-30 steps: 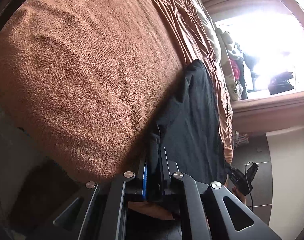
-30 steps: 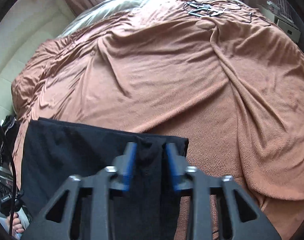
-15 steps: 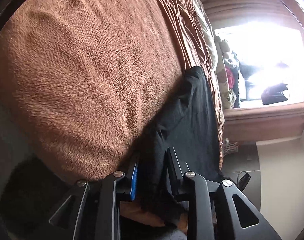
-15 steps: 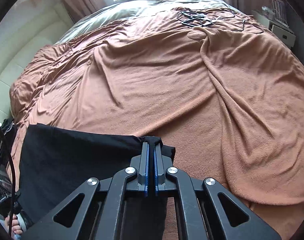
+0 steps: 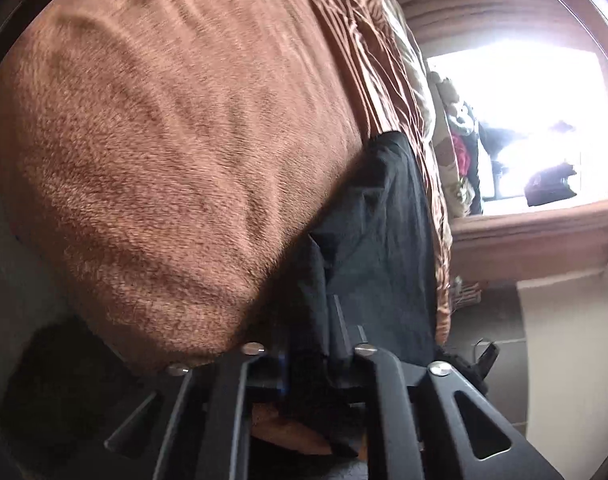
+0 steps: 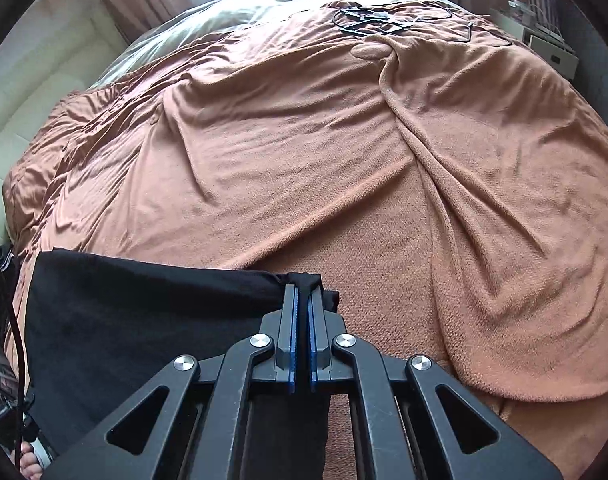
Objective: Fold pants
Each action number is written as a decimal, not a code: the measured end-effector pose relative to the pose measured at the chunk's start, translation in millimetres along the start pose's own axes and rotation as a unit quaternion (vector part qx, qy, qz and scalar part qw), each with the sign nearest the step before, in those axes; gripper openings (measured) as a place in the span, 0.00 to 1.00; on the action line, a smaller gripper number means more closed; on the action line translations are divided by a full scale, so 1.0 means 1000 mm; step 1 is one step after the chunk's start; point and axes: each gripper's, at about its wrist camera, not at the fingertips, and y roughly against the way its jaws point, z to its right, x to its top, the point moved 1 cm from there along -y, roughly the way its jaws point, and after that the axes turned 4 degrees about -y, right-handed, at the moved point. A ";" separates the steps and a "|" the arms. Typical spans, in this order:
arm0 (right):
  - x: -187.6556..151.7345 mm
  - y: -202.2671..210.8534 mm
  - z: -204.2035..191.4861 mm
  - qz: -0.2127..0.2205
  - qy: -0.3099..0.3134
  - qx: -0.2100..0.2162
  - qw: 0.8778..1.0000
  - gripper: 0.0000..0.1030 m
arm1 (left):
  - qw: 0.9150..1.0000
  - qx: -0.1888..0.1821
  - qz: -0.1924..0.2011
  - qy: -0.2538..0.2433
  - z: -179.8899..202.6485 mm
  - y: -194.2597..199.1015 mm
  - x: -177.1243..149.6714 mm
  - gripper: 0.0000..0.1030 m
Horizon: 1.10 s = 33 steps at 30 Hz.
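Both hand-held grippers are built the same way: matte black plastic linkage arms with triangular cutouts, pinned by round silver screws. On the right hand-held gripper (image 6: 301,312) two thin fingers lined with bright blue pads (image 6: 292,332) can be seen. On the left hand-held gripper (image 5: 310,344) only a sliver of blue shows, with a thin pale line along one finger (image 5: 338,320).

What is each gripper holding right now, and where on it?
Both hold the black pants: right gripper shut on a bunched corner, left gripper closing on another edge.
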 end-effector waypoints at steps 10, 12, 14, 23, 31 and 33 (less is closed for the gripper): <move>-0.005 0.050 -0.031 0.053 0.050 -0.022 0.997 0.03 | 1.000 -0.006 -0.003 -0.019 0.007 0.000 0.003 0.07; -0.009 0.062 -0.039 0.068 0.062 -0.034 0.995 0.06 | 1.000 -0.008 -0.003 -0.020 0.007 -0.001 0.004 0.07; -0.013 0.074 -0.046 0.083 0.069 -0.044 0.993 0.20 | 1.000 -0.010 -0.004 -0.021 0.007 -0.001 0.004 0.07; -0.051 0.096 -0.087 0.081 0.095 0.014 0.992 0.50 | 0.999 -0.026 -0.004 -0.023 0.006 0.006 0.004 0.07; -0.110 0.066 -0.138 -0.011 0.126 0.092 0.988 0.21 | 0.999 -0.032 -0.002 -0.019 0.004 0.010 0.001 0.07; -0.118 0.060 -0.144 -0.030 0.128 0.106 0.986 0.20 | 0.999 -0.030 0.000 -0.020 0.004 0.010 0.000 0.07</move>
